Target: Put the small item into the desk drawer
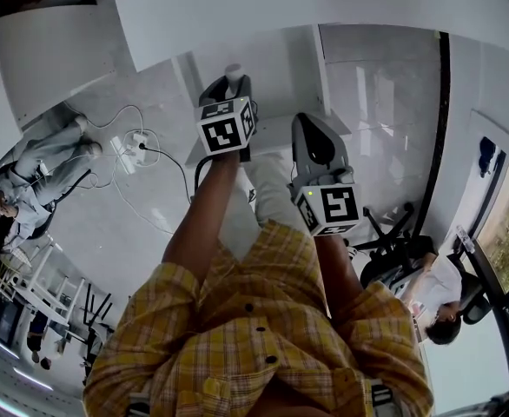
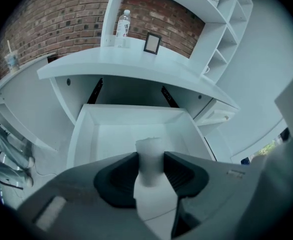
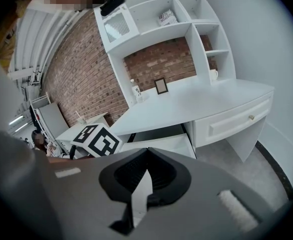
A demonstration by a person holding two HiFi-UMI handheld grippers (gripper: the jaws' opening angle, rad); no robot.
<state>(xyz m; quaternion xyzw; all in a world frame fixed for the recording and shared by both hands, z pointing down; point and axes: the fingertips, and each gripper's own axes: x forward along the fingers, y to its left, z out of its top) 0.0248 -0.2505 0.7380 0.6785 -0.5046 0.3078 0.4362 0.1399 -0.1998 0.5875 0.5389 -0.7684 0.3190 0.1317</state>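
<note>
A small white cylindrical item (image 2: 149, 156) stands between the dark pads of my left gripper (image 2: 150, 166), which is shut on it. It hangs above the open white desk drawer (image 2: 131, 108), whose inside looks bare. In the head view the left gripper (image 1: 228, 83) points at the desk with the item's top (image 1: 234, 71) showing past its jaws. My right gripper (image 1: 317, 146) hovers beside it to the right. In the right gripper view its tips (image 3: 147, 151) meet with nothing between them, and the open drawer (image 3: 161, 141) lies beyond.
On the desk top (image 2: 136, 64) stand a water bottle (image 2: 123, 28) and a small picture frame (image 2: 152, 43). A closed drawer with a knob (image 3: 236, 121) sits right of the open one. Shelves rise above. Cables (image 1: 137, 146), an office chair (image 1: 393, 241) and seated people surround me.
</note>
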